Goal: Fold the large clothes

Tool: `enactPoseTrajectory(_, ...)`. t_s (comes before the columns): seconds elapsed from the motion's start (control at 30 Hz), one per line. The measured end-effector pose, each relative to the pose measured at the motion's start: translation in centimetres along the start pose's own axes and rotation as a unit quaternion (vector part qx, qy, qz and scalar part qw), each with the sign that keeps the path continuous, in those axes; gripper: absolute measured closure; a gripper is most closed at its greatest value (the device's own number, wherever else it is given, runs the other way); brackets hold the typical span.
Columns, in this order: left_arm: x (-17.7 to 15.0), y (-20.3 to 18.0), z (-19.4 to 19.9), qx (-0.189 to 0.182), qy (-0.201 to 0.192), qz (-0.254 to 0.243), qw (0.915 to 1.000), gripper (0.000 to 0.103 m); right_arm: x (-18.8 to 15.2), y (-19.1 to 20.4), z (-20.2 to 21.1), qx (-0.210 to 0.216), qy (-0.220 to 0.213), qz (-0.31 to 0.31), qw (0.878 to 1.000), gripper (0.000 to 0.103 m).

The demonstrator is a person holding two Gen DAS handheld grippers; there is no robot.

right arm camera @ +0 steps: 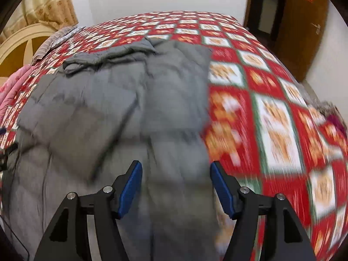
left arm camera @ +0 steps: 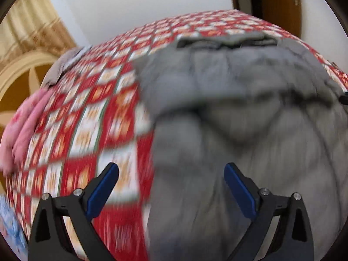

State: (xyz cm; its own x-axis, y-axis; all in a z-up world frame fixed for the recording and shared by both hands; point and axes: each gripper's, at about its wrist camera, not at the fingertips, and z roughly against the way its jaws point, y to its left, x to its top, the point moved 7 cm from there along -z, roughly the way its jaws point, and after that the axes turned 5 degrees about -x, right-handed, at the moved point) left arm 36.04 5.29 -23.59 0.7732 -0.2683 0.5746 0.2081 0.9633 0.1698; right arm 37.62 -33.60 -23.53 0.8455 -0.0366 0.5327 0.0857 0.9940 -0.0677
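Observation:
A large grey padded garment [left arm camera: 250, 113] lies spread on the bed, its collar end toward the far side. In the right wrist view the same grey garment [right arm camera: 121, 108] shows both sleeves laid inward over its body. My left gripper [left arm camera: 171, 168] hangs open above the garment's left edge, nothing between its blue pads. Over the garment's right edge my right gripper [right arm camera: 176, 166] also stands open and holds nothing. Both views are smeared by motion blur.
The bed wears a red and white checked cover [right arm camera: 271, 113]. Pink bedding [left arm camera: 19, 130] and a striped cloth [left arm camera: 63, 65] lie at its left side by a cream headboard [right arm camera: 19, 43]. A brown door [right arm camera: 304, 28] stands at the right, a white wall behind.

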Motion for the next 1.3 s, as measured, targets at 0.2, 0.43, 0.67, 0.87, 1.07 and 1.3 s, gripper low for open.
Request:
enactPoseTrajectory(0.2, -6.6, 2.2, 2.8, -0.015, 0.007, 0.053, 0.9984, 0.003, -7.2, -2.5, 3.1, 0.002, 0.007, -0.027, 1.0, 0.037)
enactPoseTrajectory(0.43, -11.3, 2.4, 4.3, -0.059, 0.003, 0.094, 0.9938, 0.003, -13.8, -3.9, 6.5, 0.028, -0.004, -0.059, 0.998, 0.036)
enactPoseTrajectory(0.67, -12.6, 0.4, 5.6, -0.117, -0.02, 0.081, 0.9896, 0.053, -18.1, -3.0, 8.7, 0.069, -0.016, -0.058, 0.996, 0.07)
enactPoseTrajectory(0.87, -12.8, -0.1, 8.8, -0.144, -0.041, 0.066, 0.9865, 0.095, -19.9, -1.7, 10.5, 0.129, -0.012, -0.068, 0.989, 0.094)
enactPoseTrajectory(1.07, -13.2, 1.0, 16.4, -0.201, -0.104, 0.069, 0.9716, 0.097, -22.1, -2.4, 15.8, 0.145, -0.036, -0.061, 0.987, 0.095)
enactPoseTrajectory(1.3, -11.0, 4.2, 23.5, -0.202, -0.195, 0.079, 0.9564, 0.101, -24.1, -4.7, 25.3, 0.162, -0.11, -0.087, 0.977, 0.096)
